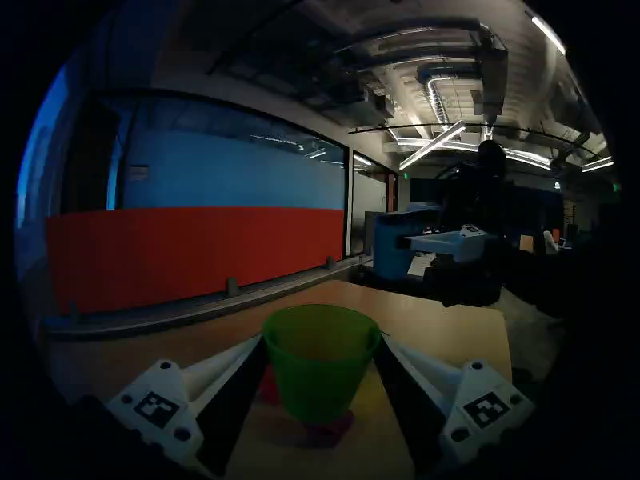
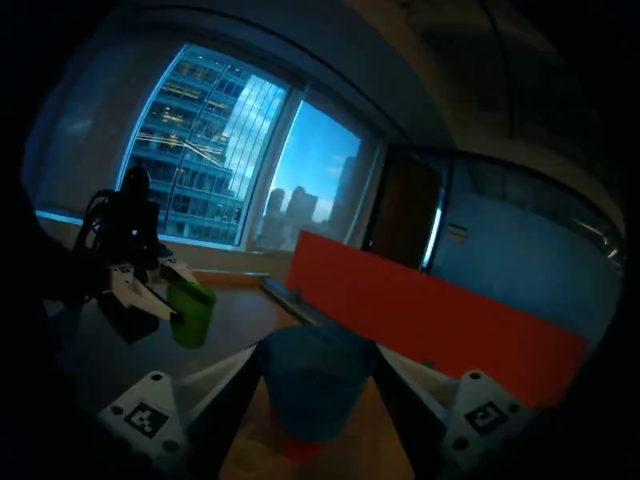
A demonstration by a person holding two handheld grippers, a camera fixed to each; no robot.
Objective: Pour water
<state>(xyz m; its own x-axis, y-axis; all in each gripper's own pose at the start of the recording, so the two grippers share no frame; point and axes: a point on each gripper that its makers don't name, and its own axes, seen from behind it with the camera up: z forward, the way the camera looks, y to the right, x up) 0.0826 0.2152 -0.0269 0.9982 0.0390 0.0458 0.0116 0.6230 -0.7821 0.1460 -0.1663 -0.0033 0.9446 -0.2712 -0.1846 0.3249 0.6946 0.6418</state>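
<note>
A green plastic cup (image 1: 322, 364) stands upright between the fingers of my left gripper (image 1: 320, 352), which is shut on its sides. My right gripper (image 2: 316, 360) is shut on a blue cup (image 2: 314, 388), also upright. In the right gripper view the left gripper (image 2: 178, 308) shows farther off at the left, holding the green cup (image 2: 192, 314) above the wooden table (image 2: 240, 320). In the left gripper view the blue cup (image 1: 394, 244) and the right gripper's white fingers (image 1: 448, 240) sit at mid right. I cannot see water in either cup.
The wooden table (image 1: 448, 328) runs along a red and glass partition (image 1: 200, 248). Its far edge lies to the right. A reddish patch (image 1: 332, 426) lies on the table under the green cup. Large windows (image 2: 208, 176) stand behind the left gripper.
</note>
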